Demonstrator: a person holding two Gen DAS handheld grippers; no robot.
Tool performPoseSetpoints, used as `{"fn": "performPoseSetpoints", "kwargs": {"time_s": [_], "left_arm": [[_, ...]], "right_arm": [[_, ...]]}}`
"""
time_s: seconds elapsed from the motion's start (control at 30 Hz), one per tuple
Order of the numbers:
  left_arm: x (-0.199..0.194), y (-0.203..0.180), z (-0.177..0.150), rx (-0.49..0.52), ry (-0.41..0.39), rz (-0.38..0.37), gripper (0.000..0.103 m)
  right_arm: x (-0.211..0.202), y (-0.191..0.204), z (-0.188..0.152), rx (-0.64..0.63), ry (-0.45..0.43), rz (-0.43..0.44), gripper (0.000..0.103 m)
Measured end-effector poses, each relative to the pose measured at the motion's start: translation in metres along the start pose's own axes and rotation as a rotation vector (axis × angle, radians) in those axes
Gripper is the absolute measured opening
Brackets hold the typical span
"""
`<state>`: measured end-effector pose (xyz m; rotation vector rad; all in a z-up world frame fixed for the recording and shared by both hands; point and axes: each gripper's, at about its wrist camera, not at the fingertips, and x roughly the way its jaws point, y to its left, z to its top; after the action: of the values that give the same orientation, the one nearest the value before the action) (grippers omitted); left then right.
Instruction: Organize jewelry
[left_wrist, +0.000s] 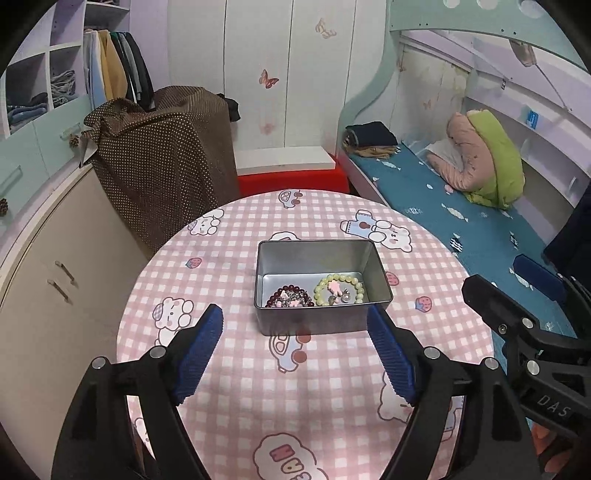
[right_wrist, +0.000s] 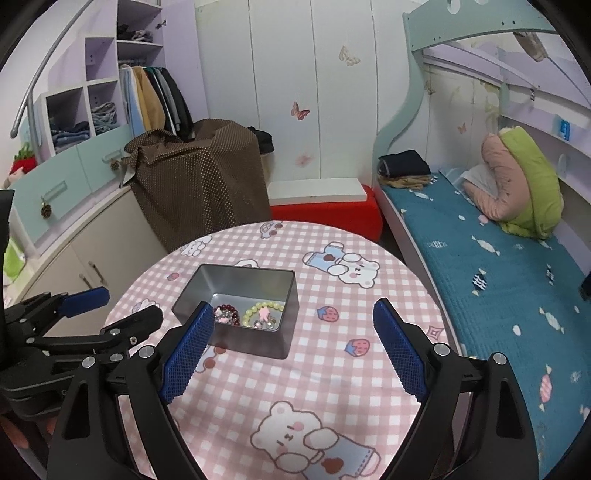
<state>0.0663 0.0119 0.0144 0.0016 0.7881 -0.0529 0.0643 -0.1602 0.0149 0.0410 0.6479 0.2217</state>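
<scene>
A grey metal tin (left_wrist: 321, 323) stands open on the round table. Inside it lie a dark red bead bracelet (left_wrist: 282, 292) and a pale green bead bracelet (left_wrist: 341, 290) with a pink charm, among small silver pieces. My left gripper (left_wrist: 295, 317) is open just in front of the tin, nothing between its blue pads. My right gripper (right_wrist: 293, 308) is open too, empty, near the tin's (right_wrist: 255, 343) right front side. From this side the red bracelet (right_wrist: 229, 308) and the green bracelet (right_wrist: 264, 311) also show. Each gripper appears in the other's view: right (left_wrist: 517, 286), left (right_wrist: 118, 308).
A pink checked cloth with bear prints (left_wrist: 295, 387) covers the table. A bed with a blue cover (right_wrist: 498, 288) runs along the right. Behind the table are a brown dotted cover (left_wrist: 162, 155) and a red box (left_wrist: 291, 181). A beige cabinet (left_wrist: 55, 295) stands at the left.
</scene>
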Motion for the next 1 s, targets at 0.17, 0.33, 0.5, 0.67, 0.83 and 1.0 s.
{"fn": "performPoseSetpoints", "kwargs": {"time_s": [0.17,0.33,0.5,0.67,0.83,1.0], "left_arm": [[-0.0025,-0.0026,-0.0012,-0.003,0.001,-0.002,0.078],[-0.0027,-0.0038,-0.0012,0.003,0.004,0.001,0.078],[-0.0034,-0.0047,-0.0011,0.003,0.001,0.002,0.078],[-0.0041,-0.0046,-0.0018,0.005,0.003,0.006,0.078],[-0.0047,-0.0052,-0.0018,0.011,0.006,0.008,0.078],[-0.0079,-0.0054,-0.0015,0.014,0.002,0.01,0.078]], "right_arm": [[-0.0042,-0.0005,-0.0013,-0.004,-0.003,-0.008,0.085],[-0.0059,-0.0035,-0.0026,0.002,-0.002,-0.008,0.085],[-0.0053,-0.0036,-0.0024,0.007,0.002,-0.009,0.085],[-0.0058,-0.0043,-0.0025,0.008,0.003,-0.008,0.085],[-0.0056,-0.0059,-0.0025,0.01,0.003,-0.007,0.085],[-0.0056,-0.0064,-0.0023,0.011,0.001,-0.008,0.085]]}}
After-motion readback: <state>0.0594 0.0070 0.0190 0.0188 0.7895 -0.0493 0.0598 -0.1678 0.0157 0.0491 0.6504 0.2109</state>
